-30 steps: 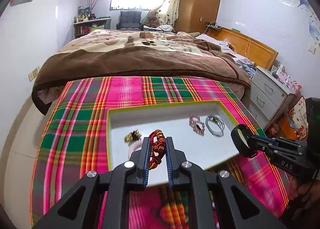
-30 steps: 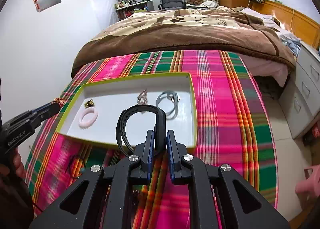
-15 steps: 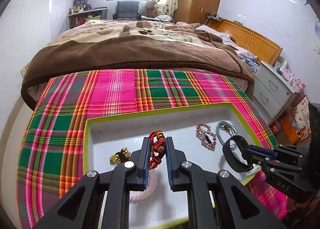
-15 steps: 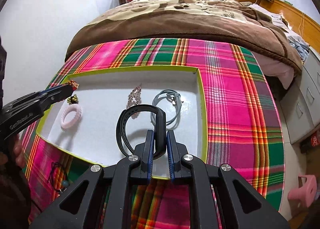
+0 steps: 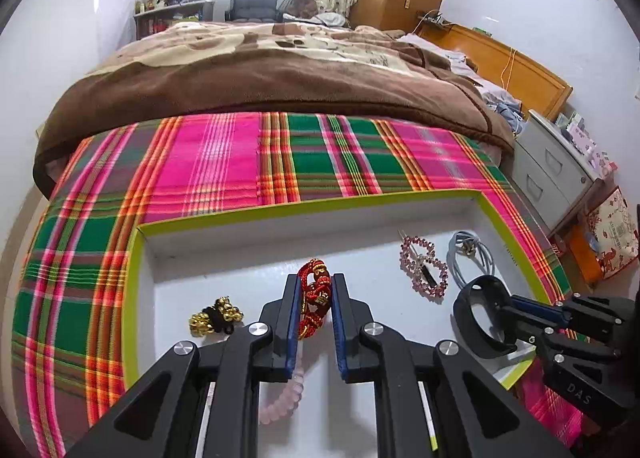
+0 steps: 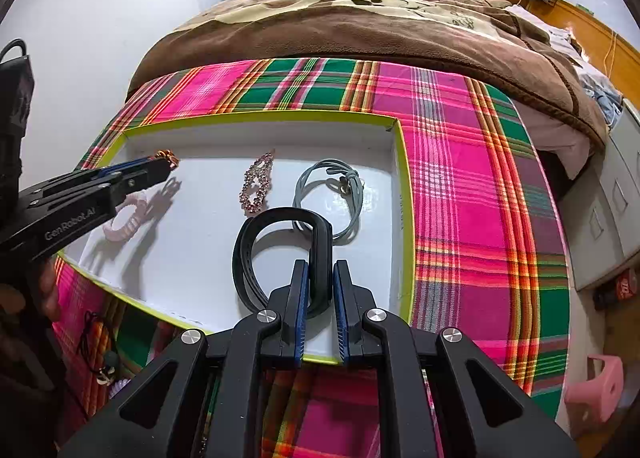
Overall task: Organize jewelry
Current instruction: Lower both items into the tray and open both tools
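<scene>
**Both grippers hold a bracelet over the white tray**

The left gripper (image 5: 314,304) has its fingers (image 5: 289,314) clenched on a red and gold braided bracelet (image 5: 315,298), which stands upright between the blue pads above the tray's left half. The right gripper (image 6: 320,290) has its fingers clenched on a black strap band (image 6: 280,254); the band's loop juts forward over the near right part of the tray.

Below the left gripper a pale pink beaded bracelet (image 5: 284,398) lies on the tray floor, partly hidden by the fingers. Just left of it sits a cluster of gold beads on a black tie (image 5: 216,320). Farther right lie a pink crystal hair clip (image 6: 256,187) and, beside it, a coiled grey cord with a small charm (image 6: 328,197), near the tray's right wall.

The tray (image 6: 256,117) is shallow, white inside with a lime green rim, and rests on a pink, green and orange plaid cloth (image 6: 460,161). A brown blanket (image 5: 260,77) covers the bed beyond.
</scene>
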Demonstrator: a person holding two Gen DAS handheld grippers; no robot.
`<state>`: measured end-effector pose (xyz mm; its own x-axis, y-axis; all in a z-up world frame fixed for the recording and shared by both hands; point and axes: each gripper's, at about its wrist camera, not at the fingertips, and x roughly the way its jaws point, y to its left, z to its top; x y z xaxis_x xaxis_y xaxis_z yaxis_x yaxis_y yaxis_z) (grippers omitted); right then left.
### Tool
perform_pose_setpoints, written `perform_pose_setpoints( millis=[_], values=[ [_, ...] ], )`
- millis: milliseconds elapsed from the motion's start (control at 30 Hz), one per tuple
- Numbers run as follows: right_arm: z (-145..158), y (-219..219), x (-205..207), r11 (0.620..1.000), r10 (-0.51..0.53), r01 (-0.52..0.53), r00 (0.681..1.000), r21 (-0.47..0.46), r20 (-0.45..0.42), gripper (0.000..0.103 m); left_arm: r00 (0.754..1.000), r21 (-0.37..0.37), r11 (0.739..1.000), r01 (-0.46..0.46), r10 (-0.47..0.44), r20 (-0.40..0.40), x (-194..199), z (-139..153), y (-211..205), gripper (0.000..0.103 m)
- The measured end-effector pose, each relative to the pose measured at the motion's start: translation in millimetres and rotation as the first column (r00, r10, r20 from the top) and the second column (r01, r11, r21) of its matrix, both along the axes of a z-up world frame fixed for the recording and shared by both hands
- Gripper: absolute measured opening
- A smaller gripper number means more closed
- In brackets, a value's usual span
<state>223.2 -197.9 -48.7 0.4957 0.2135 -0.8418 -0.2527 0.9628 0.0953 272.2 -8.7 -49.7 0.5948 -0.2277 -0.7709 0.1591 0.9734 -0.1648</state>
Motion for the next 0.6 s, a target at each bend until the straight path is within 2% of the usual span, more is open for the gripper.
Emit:
perform_pose_setpoints(
  millis=[133, 600],
  values=[
    [-0.1, -0.2, 0.6, 1.0, 0.0, 0.0, 1.0, 0.002, -0.002, 0.013, 1.0, 0.025, 1.0, 0.0, 0.0, -0.008, 1.7, -3.6, -4.2, 0.015],
    [0.2, 0.1, 0.5, 1.0, -0.008, 0.008, 1.0, 0.007, -0.009, 0.013, 0.999, 0.007, 1.0, 0.007, -0.006, -0.038, 5.0, -9.5, -5.8, 0.016]
  ],
)
